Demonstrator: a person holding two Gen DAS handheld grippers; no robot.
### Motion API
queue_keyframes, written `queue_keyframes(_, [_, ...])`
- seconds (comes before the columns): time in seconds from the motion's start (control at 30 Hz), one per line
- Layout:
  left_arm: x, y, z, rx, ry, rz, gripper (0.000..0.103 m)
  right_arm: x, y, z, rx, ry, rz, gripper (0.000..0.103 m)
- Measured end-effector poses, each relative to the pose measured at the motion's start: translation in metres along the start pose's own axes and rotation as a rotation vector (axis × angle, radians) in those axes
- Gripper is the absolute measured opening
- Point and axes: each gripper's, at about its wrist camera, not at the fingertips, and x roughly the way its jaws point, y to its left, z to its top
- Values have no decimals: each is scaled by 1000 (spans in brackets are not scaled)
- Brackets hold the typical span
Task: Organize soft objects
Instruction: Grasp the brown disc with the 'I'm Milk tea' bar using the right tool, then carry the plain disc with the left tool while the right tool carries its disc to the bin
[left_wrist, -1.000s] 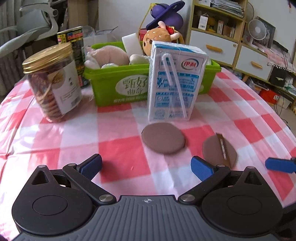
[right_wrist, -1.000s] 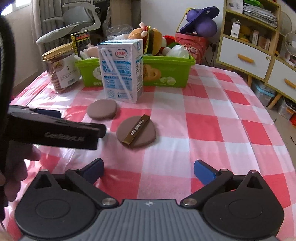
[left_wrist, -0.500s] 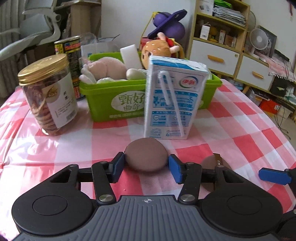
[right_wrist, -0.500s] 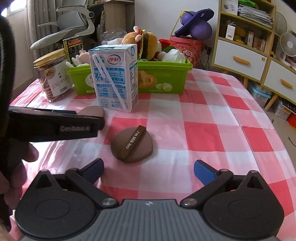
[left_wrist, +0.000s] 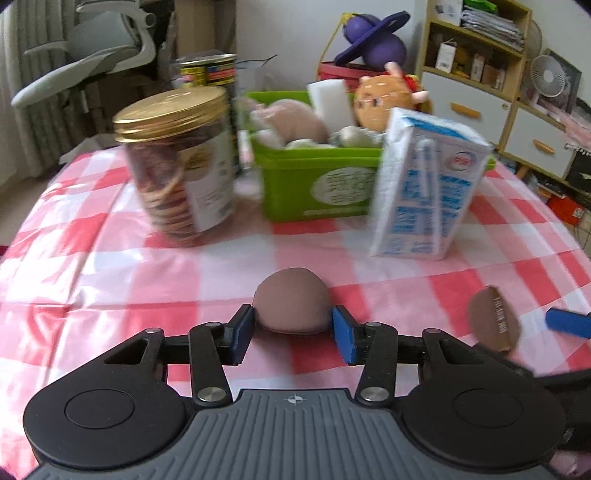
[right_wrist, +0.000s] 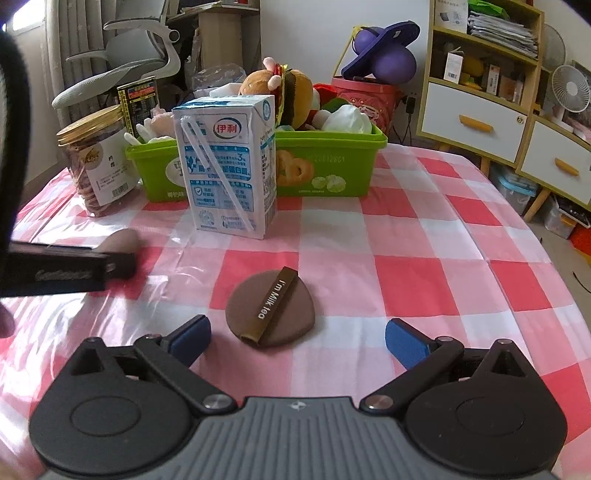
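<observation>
My left gripper (left_wrist: 293, 334) has black linkage arms with silver pivot screws, blue finger pads (left_wrist: 243, 334) and a ribbed grey body bearing a small compass mark. My right gripper (right_wrist: 297, 339) looks identical. Seen side-on from the right wrist camera, the left one carries pale, blurred lettering.

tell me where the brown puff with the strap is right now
In the right wrist view the strapped brown puff lies flat on the checked tablecloth, just ahead of the open right gripper, nearer the camera than the milk carton.
</observation>
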Motion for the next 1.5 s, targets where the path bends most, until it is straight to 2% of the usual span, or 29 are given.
queue_keyframes(0.3, [-8, 33, -5, -34, 21, 33, 48, 3, 10, 6, 1, -11, -1, 64])
queue_keyframes(0.4, [-10, 40, -6, -62, 25, 32, 48, 1, 13, 7, -8, -17, 8, 53])
queue_keyframes(0.53, [-10, 43, -6, -72, 27, 32, 48, -1, 18, 11, -25, -16, 27, 28])
queue_keyframes(0.8, [-12, 47, -4, -101, 33, 17, 46, -2, 19, 14, 1, 9, 46, 24])
queue_keyframes(1.23, [-29, 55, 4, -164, 10, -37, 44, -17, -1, 27, 191, 38, 167, 24])
queue_keyframes(1.5, [-40, 55, 13, -196, -21, -101, 44, -22, -19, 34, 334, 43, 247, 24])
